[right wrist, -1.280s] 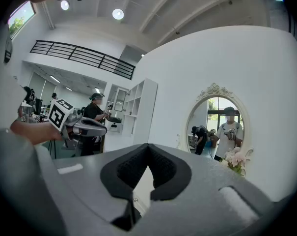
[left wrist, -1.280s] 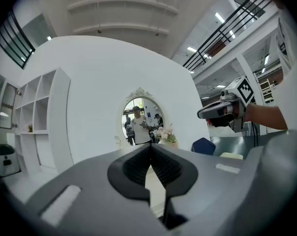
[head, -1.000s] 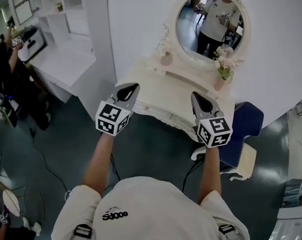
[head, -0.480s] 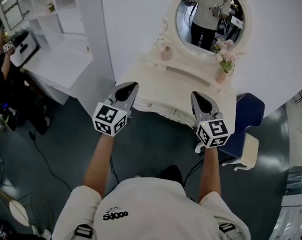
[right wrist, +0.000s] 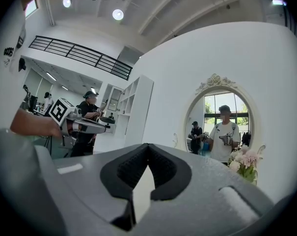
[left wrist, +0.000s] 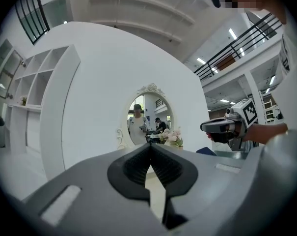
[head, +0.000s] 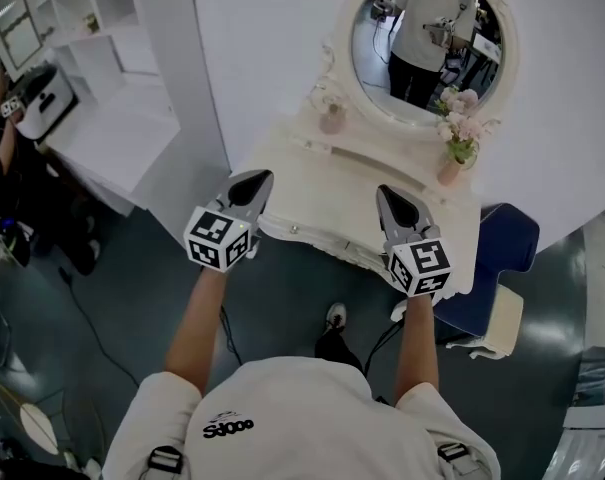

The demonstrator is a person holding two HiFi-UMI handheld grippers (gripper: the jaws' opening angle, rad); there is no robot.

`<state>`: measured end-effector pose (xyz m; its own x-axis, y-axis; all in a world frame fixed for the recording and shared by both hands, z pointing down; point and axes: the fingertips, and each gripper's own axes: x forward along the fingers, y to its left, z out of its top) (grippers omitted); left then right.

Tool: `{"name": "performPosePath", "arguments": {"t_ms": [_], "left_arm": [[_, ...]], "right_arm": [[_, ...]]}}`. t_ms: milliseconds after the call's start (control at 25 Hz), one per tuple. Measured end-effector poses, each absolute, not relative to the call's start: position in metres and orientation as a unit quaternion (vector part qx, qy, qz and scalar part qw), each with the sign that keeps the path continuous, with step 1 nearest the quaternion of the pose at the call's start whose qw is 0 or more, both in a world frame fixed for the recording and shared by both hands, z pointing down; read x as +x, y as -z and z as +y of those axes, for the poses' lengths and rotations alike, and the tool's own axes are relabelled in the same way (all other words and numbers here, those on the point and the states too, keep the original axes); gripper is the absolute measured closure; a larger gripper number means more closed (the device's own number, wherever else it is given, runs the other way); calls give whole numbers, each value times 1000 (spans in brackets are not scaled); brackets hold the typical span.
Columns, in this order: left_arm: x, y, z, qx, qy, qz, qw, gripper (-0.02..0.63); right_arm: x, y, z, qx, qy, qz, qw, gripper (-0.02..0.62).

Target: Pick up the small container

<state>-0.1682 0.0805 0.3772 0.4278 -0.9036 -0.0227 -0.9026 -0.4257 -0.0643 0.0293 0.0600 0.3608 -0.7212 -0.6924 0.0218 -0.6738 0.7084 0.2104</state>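
Since the small pink container (head: 332,118) sits at the back of the white dressing table (head: 327,183), just beside the left foot of the round mirror (head: 422,38), I take it to be the thing I must pick up — and nothing is touching it. A vase of flowers (head: 449,171) stands at the right side of the table, well apart from it.

My left gripper (head: 254,183) hovers over the front edge of the table. It is the nearer one to the container. Its jaws are pressed together with nothing between them. My right gripper (head: 392,200) hovers over the front edge too, further to the right, and its jaws are closed tight and empty as well.

So I think the job has hardly begun. Nearly all of it is left — open one pair of jaws, reach to the back of the table, close on the container and lift it up.
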Motion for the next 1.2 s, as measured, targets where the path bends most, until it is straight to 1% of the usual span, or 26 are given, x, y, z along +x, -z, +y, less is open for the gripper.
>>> {"name": "performPosePath", "arguments": {"t_ms": [560,840,1200], "left_arm": [[-119,-359,-82,-815,23,578,26,588],[-105,-362,-132,-807,32,589,20,588],[-114,-369,-189,-819,32,573,12,588]], "right_arm": [[75,-329,-129,328,65,-942,36,594],[85,-334,-189,312,48,-948,39,594],[68,-345,-232,318,34,-946,47,594]]}}
